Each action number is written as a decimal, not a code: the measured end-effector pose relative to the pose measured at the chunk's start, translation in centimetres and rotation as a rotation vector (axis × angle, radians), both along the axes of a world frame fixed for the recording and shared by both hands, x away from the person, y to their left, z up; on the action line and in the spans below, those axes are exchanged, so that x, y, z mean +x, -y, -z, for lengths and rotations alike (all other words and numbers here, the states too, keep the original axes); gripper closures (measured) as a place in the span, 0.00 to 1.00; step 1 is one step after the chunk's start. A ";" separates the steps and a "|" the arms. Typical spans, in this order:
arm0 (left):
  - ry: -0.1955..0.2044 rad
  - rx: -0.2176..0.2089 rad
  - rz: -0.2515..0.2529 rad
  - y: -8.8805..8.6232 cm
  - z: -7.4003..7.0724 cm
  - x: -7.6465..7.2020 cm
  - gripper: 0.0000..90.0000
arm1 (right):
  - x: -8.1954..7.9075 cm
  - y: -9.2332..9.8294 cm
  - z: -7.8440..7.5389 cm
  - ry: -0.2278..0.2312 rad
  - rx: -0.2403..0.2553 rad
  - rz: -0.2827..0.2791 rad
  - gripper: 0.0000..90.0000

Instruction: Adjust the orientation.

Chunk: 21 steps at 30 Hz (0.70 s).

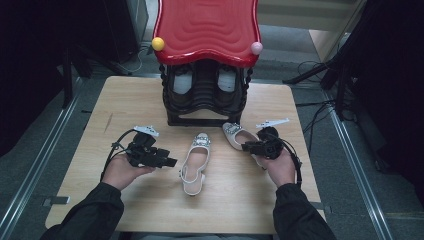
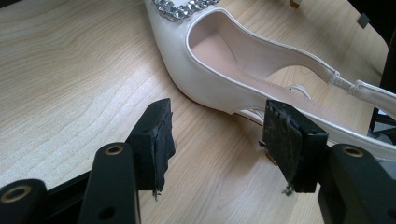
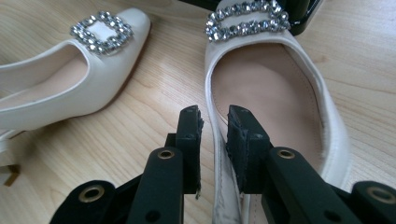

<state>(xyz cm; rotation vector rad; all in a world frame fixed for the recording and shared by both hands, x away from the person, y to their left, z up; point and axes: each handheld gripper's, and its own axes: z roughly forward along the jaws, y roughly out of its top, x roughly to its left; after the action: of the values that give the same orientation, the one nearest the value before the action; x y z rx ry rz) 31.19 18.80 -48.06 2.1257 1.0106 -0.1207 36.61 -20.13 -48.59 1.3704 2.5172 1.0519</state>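
Working view by view, labels below.

high view – scene: two cream slingback pumps are lying on the wooden table (image 1: pixel 150 210) in front of a black shoe rack (image 1: pixel 202 102) with a red wavy top (image 1: pixel 207 27).
high view – left gripper (image 1: pixel 170 162): hovering just beside the left pump (image 1: pixel 194 165), not touching it.
high view – right gripper (image 1: pixel 246 146): sitting at the inner side of the right pump (image 1: pixel 239 136), near the rack foot.
left gripper view – tool: jaws are standing spread, nothing between them but bare table; the pump's side wall (image 2: pixel 210 88) and slingback strap (image 2: pixel 364 88) are lying just ahead.
left gripper view – advice: I'd be closing on the side wall at the waist, not the thin strap, which would probably be slipping or stretching.
right gripper view – tool: jaws are straddling the pump's side rim (image 3: pixel 215 140), narrow gap, pads looking slightly off the leather, so I'm reading it as loosened.
right gripper view – advice: checking the shoe is sitting flat before backing straight out, avoiding dragging the rim.
writing: no brand, label or text readable; rhinestone buckles (image 3: pixel 245 18) only.
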 end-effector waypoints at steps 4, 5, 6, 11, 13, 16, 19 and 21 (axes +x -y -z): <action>-0.001 0.003 0.002 -0.1 0.0 0.0 0.48 | 0.2 -0.3 0.4 0.006 -0.022 -0.014 0.84; -0.001 0.001 0.004 -0.1 0.0 -0.1 0.48 | 0.3 -0.5 0.6 0.009 -0.032 -0.010 0.86; 0.001 0.005 0.003 -0.1 0.0 -0.1 0.48 | 0.3 -0.5 0.6 0.009 -0.032 -0.010 0.86; 0.002 0.002 -0.003 -0.3 0.0 -0.2 0.48 | 0.7 -1.3 1.1 0.000 -0.086 -0.009 0.89; 0.001 0.000 -0.008 -0.4 0.0 -0.3 0.48 | 0.7 -1.3 1.1 -0.003 -0.084 -0.009 0.90; 0.002 0.001 -0.011 -0.6 0.0 -0.4 0.48 | 1.0 -1.1 1.0 -0.013 -0.076 -0.005 0.95; 0.001 -0.001 -0.012 -0.6 0.0 -0.4 0.48 | 1.1 -1.0 0.8 -0.022 -0.079 -0.010 0.97; 0.003 0.000 -0.014 -0.7 0.0 -0.3 0.48 | 1.0 -1.0 0.7 -0.024 -0.088 -0.009 0.97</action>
<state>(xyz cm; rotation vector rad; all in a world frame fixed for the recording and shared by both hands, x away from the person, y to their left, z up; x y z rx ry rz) 30.87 19.52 -48.08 2.1180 1.0236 -0.1107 37.60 -19.09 -49.30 1.3578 2.5552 0.9194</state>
